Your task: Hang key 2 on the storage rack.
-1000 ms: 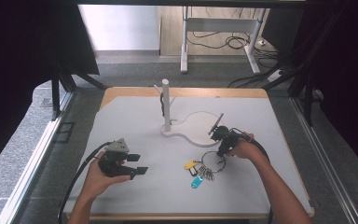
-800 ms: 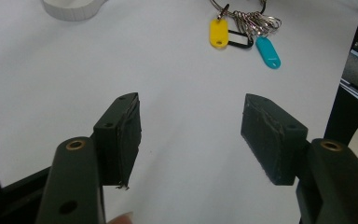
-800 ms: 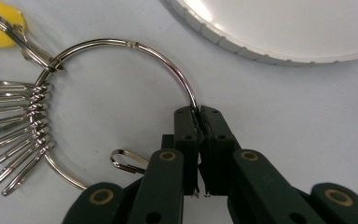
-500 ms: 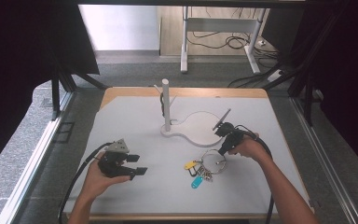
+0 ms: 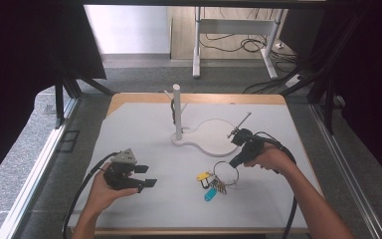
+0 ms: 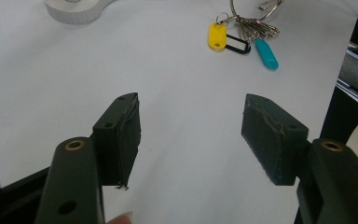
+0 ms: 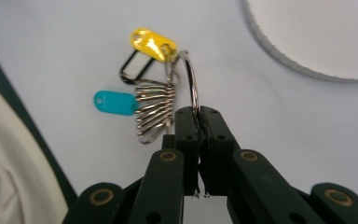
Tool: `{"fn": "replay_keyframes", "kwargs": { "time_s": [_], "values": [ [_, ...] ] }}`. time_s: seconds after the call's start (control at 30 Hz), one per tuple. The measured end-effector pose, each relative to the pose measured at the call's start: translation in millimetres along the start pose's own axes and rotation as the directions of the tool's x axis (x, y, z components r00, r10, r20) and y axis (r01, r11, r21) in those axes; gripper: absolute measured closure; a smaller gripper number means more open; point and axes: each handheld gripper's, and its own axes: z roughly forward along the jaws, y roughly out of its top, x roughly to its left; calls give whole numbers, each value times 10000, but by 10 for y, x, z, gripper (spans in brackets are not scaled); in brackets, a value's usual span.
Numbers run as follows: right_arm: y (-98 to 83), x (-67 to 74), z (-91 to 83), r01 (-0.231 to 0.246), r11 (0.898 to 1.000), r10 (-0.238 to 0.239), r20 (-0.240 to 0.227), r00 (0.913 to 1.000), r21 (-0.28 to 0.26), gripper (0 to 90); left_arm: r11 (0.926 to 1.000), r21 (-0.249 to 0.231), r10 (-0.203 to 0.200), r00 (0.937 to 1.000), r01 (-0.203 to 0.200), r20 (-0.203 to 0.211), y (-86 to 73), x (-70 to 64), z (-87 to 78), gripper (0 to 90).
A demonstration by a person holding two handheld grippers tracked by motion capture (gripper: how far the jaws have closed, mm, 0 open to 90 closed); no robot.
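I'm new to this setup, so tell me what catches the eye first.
The right gripper is shut on a big key ring right of the table's middle, with yellow and teal tags hanging from it. Behind it stands a white post on a flat base. The left gripper waits open at front left.

One key ring (image 5: 226,172) with three tags (image 7: 153,44), one white stand (image 5: 209,135), two handheld grippers (image 5: 146,176).

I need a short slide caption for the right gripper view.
Right gripper shut on large metal key ring carrying silver keys, yellow tag, teal tag.
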Motion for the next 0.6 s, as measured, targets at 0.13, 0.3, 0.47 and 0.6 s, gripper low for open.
{"fn": "replay_keyframes", "kwargs": {
  "time_s": [0.13,0.3,0.47,0.6],
  "values": [
    [11,61,24,297,9993,-294,-145,9995,215,852,10000,23,12,10000,-12,-12,0,5,1,379],
    [28,104,127,454,9963,-438,-229,9988,726,866,10000,1,2,10000,-2,-16,-1,6,-6,379],
    [83,135,111,529,9942,-505,-273,9983,941,875,10000,-56,-27,10000,27,-36,-3,12,-27,379],
    [168,193,17,648,9921,-619,-302,9976,1078,876,9999,-73,-93,9999,92,-50,-8,12,-37,380]
  ]
}}
